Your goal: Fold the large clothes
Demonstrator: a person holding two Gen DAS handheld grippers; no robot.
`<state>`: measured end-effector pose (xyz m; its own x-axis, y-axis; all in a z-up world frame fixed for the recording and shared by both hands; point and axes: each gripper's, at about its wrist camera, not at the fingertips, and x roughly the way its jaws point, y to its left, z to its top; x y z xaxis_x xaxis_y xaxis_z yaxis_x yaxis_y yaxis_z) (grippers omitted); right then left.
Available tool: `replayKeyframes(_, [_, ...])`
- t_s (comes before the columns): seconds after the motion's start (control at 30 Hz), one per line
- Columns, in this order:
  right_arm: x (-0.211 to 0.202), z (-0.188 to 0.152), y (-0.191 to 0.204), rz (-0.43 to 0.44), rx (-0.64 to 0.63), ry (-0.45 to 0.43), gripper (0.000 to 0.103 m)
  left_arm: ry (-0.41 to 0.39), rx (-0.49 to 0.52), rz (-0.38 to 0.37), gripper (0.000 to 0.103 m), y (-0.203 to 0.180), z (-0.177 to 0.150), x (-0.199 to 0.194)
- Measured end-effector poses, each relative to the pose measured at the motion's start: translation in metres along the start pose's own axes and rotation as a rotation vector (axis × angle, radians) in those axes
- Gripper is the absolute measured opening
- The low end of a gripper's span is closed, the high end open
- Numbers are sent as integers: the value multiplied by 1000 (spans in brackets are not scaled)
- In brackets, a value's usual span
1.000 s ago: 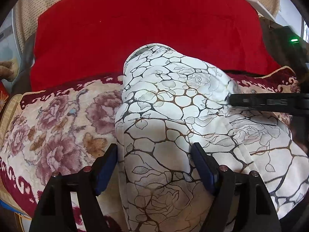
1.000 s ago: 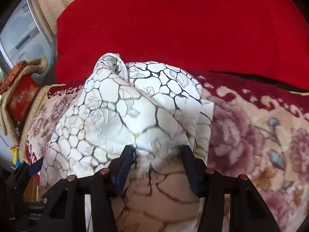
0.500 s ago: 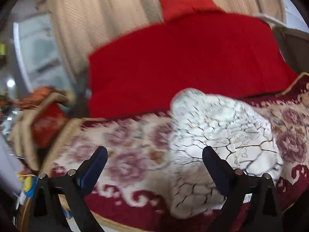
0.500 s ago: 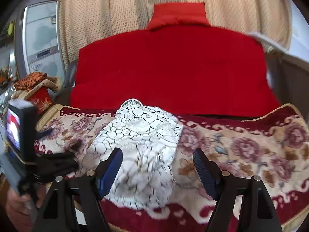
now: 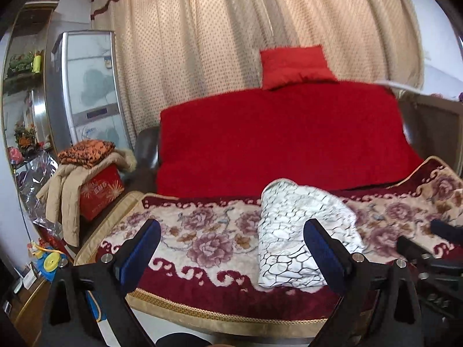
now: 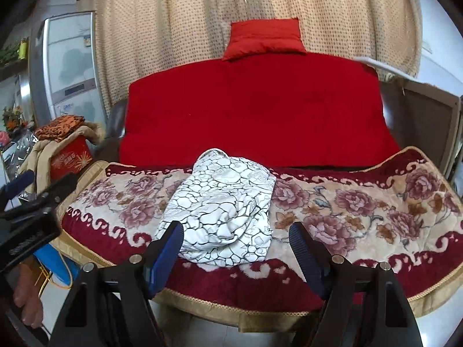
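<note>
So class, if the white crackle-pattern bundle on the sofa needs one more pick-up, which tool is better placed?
Probably the right tool: it is open and the folded white bundle sits centred ahead of it. The left tool, also open, has the bundle off to one side.

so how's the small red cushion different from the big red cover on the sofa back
The small red cushion is a little stuffed pillow; the big red cover is a wide flat sheet of fabric. The cushion sits on top of the backrest against the curtain, while the cover drapes down the whole backrest to the floral seat cover. Both are the same plain bright red.
</note>
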<state>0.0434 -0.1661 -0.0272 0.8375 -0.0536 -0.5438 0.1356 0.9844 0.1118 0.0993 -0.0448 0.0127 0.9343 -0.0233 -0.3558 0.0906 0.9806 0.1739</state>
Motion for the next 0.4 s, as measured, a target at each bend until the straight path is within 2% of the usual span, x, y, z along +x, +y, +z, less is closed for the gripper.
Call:
replayKeyframes(0.2, [-13, 3, 13, 20, -4, -17, 79, -57, -11, -23, 99, 8, 6, -30])
replayKeyframes(0.4, [-18, 3, 23, 17, -28, -38, 79, -95, -21, -34, 99, 11, 8, -37])
